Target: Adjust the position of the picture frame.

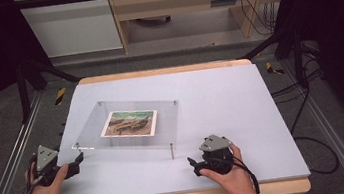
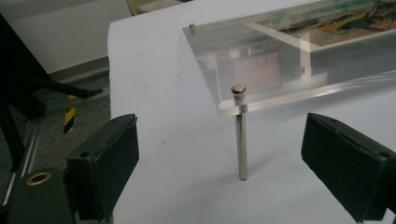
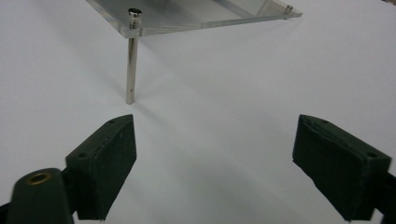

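A clear plastic frame [image 1: 133,123] stands near the middle of the white bench [image 1: 241,103], a little to the left. It is made of see-through sheets raised off the bench on thin metal legs [image 2: 241,140], one at each corner, each capped by a small round screw head. Between the sheets lies a picture [image 1: 129,124] with a white border, printed in browns, oranges and greens. The plastic edges look thick and glassy, and the bench shows through them.

The left gripper [image 1: 77,162], held in the person's left hand [image 1: 46,191], sits near the frame's near left corner; in the left gripper view its jaws are spread wide, with the corner leg standing between and beyond them, untouched. The right gripper [image 1: 193,166], in the right hand [image 1: 233,174], rests near the near right corner leg [image 3: 131,70]; its jaws are also spread wide and hold nothing.
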`<state>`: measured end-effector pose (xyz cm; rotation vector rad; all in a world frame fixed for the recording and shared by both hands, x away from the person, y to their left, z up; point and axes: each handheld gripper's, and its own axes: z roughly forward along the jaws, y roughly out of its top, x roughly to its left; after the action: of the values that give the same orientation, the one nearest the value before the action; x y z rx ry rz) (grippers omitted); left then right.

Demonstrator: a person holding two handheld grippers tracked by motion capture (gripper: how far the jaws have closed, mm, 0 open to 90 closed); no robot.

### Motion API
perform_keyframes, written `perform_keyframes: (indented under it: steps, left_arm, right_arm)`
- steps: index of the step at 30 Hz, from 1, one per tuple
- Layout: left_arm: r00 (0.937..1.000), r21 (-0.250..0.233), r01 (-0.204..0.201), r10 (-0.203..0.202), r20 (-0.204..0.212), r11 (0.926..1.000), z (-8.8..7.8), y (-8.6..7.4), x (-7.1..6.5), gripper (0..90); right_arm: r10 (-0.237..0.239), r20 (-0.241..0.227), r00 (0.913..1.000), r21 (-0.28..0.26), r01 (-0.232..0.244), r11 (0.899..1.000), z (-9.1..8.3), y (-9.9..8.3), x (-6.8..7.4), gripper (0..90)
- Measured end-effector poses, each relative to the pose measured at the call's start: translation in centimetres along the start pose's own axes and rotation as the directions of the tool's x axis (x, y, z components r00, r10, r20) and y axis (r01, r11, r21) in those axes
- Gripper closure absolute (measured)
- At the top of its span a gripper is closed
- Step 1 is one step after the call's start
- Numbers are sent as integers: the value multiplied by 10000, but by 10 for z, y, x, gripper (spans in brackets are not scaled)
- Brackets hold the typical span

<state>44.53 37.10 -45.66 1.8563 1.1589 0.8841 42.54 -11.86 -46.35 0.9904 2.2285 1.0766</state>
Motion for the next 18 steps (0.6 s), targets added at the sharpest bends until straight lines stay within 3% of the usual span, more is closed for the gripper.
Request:
perform_keyframes:
  steps: [5,6,8,12,18]
  left_arm:
    - [9995,85,-260,262,-161,9996,2,-1,-1,106]
    - [9981,93,-559,561,-236,9984,4,-2,-2,106]
    - [9977,124,-629,632,-239,9979,5,-2,-3,104]
    - [9984,33,-544,545,-162,9985,4,-2,-2,87]
    - [9998,-191,-182,183,40,9997,2,-2,-2,79]
  right_arm:
    - [-470,-101,9988,-6,470,9989,2,1,4,214]
    - [-467,70,9989,143,466,9988,2,1,5,310]
    - [-480,85,9988,142,479,9987,2,1,5,335]
    - [-749,-125,9971,-14,749,9972,3,0,9,380]
    - [-555,-238,9982,-179,551,9983,4,4,16,398]
